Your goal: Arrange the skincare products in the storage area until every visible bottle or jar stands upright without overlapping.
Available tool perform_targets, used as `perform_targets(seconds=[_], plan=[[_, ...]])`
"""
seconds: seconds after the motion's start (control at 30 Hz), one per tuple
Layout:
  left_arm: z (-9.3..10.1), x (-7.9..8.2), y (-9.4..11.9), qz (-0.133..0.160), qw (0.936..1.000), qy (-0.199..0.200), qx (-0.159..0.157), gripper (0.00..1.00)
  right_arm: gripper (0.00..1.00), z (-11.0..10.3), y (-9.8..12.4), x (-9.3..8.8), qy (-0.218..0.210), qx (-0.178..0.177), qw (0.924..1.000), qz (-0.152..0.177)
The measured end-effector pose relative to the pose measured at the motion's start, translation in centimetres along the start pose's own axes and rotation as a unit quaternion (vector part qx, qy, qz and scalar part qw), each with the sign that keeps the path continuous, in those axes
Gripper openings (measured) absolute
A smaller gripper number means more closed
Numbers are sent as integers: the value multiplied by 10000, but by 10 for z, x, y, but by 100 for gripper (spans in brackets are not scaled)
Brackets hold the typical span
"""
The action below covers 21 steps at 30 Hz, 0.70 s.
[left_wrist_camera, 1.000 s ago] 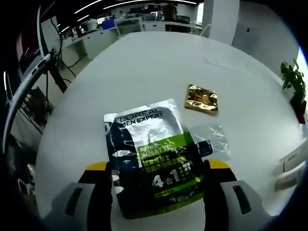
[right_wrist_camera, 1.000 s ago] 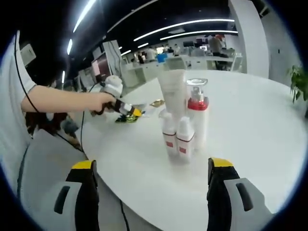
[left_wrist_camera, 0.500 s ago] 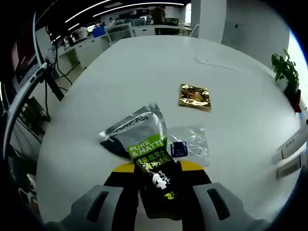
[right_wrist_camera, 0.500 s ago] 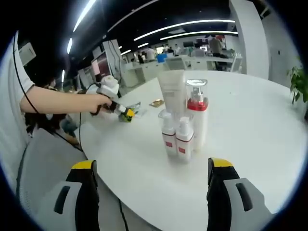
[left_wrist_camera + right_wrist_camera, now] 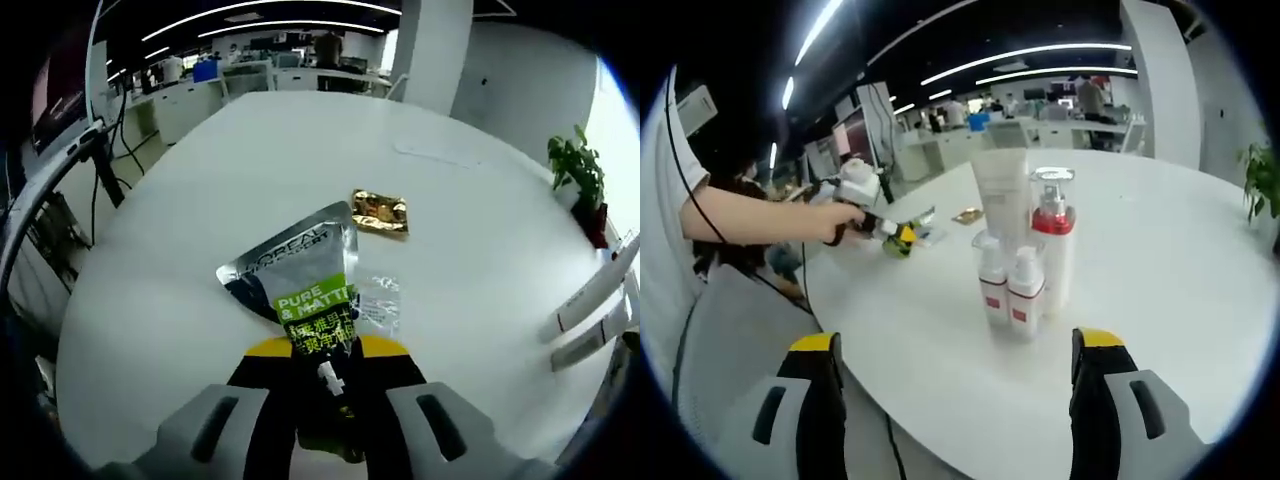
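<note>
1. The left gripper (image 5: 325, 375) now has its jaws closed on the lower end of the silver, black and green foil sachet (image 5: 300, 285). A second ago the jaws stood wide on either side of the sachet, which lay flat on the round white table (image 5: 250, 160).
2. The printed upper half of the sachet fans out ahead of the jaws and looks lifted off the table, though how far I cannot tell. In the right gripper view the person's hand (image 5: 840, 215) holds that gripper raised just over the table edge.
3. Just beyond the sachet lie a small clear plastic packet (image 5: 378, 300) and, a little farther off, a crumpled gold foil packet (image 5: 380, 212) — both flat and untouched.
4. The right gripper (image 5: 950, 400) hangs open and empty over the near table edge, unmoved across the second.
5. The upright group stands together mid-table: a tall white tube (image 5: 1002, 200), a red-collared pump bottle (image 5: 1053, 245) and two small white bottles with red labels (image 5: 1010, 295), close but none toppled.
6. Judgement: the grasp is done, so the next step is likely carrying the sachet toward that group — a limp pouch will not stand easily, and the two packets remain.
</note>
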<state>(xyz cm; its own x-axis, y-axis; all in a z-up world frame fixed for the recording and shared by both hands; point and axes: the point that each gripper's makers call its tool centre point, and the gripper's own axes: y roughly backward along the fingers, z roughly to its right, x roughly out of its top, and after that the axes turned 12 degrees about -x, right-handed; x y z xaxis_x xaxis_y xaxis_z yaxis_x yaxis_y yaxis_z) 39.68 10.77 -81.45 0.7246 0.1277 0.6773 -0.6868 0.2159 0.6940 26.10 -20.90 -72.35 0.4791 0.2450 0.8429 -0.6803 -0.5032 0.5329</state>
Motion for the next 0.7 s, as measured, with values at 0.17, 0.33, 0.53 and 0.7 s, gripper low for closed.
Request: perform_targets(seconds=[0.17,0.33,0.53,0.7], plan=[[17,2,10,159,9996,-52,-244,15,93,-1,1,3,39,9,10000,64],[39,7,34,376,9977,-239,-508,14,91,-1,3,10,121,-7,9997,211],[58,4,53,433,9954,-527,-669,14,90,-1,4,14,100,-7,9995,313],[75,7,70,537,9925,-683,-861,14,89,-4,5,17,181,34,9991,376]])
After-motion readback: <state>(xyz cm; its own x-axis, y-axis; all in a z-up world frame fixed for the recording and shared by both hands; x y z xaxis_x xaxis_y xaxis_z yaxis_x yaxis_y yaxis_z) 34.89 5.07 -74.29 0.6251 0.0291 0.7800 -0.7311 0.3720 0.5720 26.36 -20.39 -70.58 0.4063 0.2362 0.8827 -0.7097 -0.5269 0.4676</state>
